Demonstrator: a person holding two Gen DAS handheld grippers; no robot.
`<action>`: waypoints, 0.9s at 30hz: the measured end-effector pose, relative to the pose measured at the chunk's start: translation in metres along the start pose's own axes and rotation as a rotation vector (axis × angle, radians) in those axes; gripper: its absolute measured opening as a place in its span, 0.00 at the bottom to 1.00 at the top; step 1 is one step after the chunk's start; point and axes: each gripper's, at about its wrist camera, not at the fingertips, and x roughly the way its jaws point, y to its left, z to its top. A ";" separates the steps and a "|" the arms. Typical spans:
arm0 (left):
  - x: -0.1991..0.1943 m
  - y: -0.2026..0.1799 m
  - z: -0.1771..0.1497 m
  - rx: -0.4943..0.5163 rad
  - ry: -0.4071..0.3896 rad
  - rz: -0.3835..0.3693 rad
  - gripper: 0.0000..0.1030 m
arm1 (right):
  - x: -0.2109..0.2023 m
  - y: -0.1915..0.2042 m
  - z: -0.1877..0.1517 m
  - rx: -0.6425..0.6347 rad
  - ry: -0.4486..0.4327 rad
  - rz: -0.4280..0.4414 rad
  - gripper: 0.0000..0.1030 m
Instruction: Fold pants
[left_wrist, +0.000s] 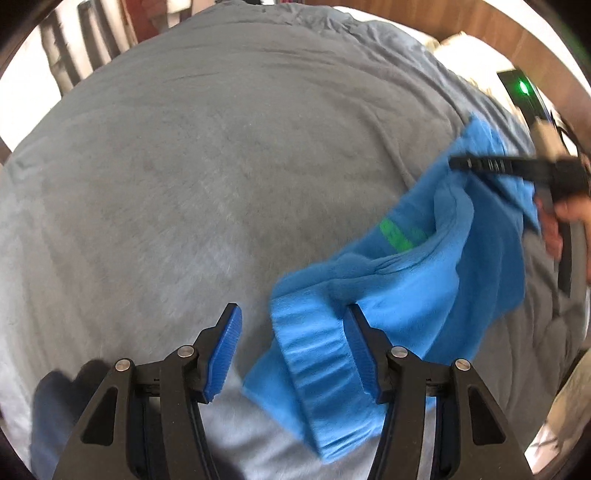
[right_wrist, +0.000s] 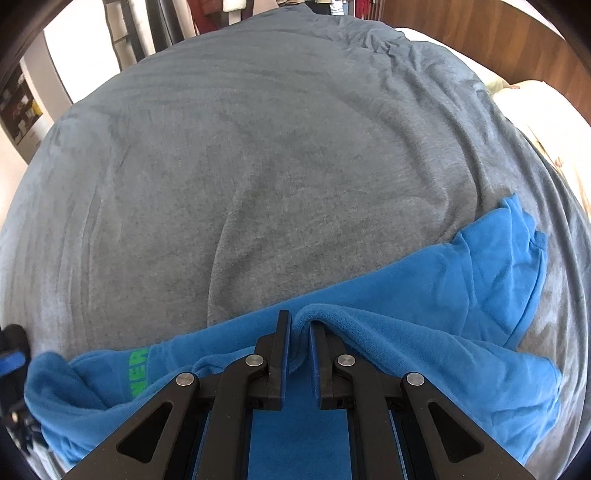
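Blue fleece pants (left_wrist: 424, 280) with green lettering (left_wrist: 397, 236) lie bunched on a grey blanket (left_wrist: 221, 166). In the left wrist view the ribbed elastic waistband (left_wrist: 314, 350) runs between the fingers of my left gripper (left_wrist: 292, 308). The waistband lies against the right pad (left_wrist: 360, 350) only, and the left pad is clear of it, so the jaws stand open. My right gripper (right_wrist: 299, 319) is shut on a raised fold of the pants (right_wrist: 443, 295). It also shows in the left wrist view as the right gripper (left_wrist: 480, 164), over the far end of the cloth, with a hand (left_wrist: 569, 218) behind it.
The grey blanket (right_wrist: 258, 166) covers the whole bed, lightly wrinkled. Cream pillows (right_wrist: 535, 122) and a wooden headboard (right_wrist: 480, 37) are at the far right. Shelving (right_wrist: 22, 107) and a dark ladder-like frame (left_wrist: 66, 55) stand beyond the bed's left side.
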 end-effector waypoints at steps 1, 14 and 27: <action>0.005 0.002 0.004 -0.024 -0.011 -0.016 0.54 | 0.001 -0.001 0.000 0.006 0.003 0.001 0.10; 0.065 0.018 0.019 -0.273 0.015 -0.148 0.48 | 0.008 -0.017 0.000 0.051 0.009 0.020 0.10; 0.012 0.002 0.001 -0.371 -0.084 -0.048 0.27 | 0.002 -0.021 -0.008 0.076 -0.009 0.033 0.10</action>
